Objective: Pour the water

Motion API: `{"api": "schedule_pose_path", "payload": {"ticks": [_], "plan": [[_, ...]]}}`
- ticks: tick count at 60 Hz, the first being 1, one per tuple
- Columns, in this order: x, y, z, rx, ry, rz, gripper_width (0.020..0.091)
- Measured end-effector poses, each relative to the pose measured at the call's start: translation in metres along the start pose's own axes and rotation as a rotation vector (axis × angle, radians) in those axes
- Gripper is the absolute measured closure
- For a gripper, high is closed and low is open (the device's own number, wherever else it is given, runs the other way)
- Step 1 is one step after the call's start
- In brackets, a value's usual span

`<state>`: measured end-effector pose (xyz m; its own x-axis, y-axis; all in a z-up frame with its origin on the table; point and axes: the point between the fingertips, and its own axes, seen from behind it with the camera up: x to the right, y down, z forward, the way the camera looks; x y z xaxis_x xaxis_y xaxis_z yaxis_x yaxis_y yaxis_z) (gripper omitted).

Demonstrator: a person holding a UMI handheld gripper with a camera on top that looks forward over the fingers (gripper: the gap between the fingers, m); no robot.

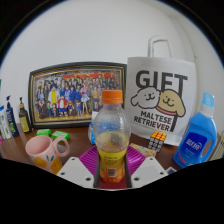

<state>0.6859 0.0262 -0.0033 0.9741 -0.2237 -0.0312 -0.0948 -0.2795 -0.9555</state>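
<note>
A clear plastic bottle (111,125) with an orange cap and yellow liquid in its lower part stands upright between my fingers. My gripper (112,168) is shut on it, and the magenta pads (89,160) press on both sides of its labelled lower body. A pink mug (44,151) with a handle sits on the wooden table (22,147) to the left of the bottle, just ahead of the left finger. The bottle's base is hidden behind the fingers.
A framed group photo (76,94) leans against the wall behind the mug. A white gift bag (161,103) stands behind on the right, with a blue bottle (197,134) beside it. Small bottles (10,118) stand at the far left.
</note>
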Motion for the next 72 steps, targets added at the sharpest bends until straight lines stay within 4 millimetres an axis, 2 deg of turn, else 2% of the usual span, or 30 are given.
{"api": "schedule_pose_path", "payload": {"ticks": [6, 8, 12, 17, 23, 29, 35, 45, 54, 61, 66, 72], "plan": [[0.002, 0.002, 0.0, -0.031, 0.018, 0.012, 0.06], [0.003, 0.007, -0.001, -0.061, 0.027, 0.019, 0.0527], [0.004, 0.013, -0.007, -0.111, 0.039, 0.033, 0.0326], [0.006, 0.013, -0.021, -0.154, 0.064, 0.039, 0.0239], [-0.001, 0.006, -0.051, -0.199, 0.067, 0.025, 0.0253], [-0.012, -0.009, -0.096, -0.216, 0.065, -0.005, 0.025], [-0.028, -0.023, -0.154, -0.239, 0.059, -0.02, 0.0246], [-0.054, -0.031, -0.262, -0.293, 0.045, -0.032, 0.0244], [-0.074, -0.033, -0.338, -0.318, 0.018, -0.062, 0.0245], [-0.084, -0.039, -0.374, -0.297, 0.011, -0.067, 0.0245], [-0.085, -0.039, -0.39, -0.3, 0.007, -0.063, 0.0248], [-0.079, -0.041, -0.398, -0.289, 0.025, -0.073, 0.0245]]}}
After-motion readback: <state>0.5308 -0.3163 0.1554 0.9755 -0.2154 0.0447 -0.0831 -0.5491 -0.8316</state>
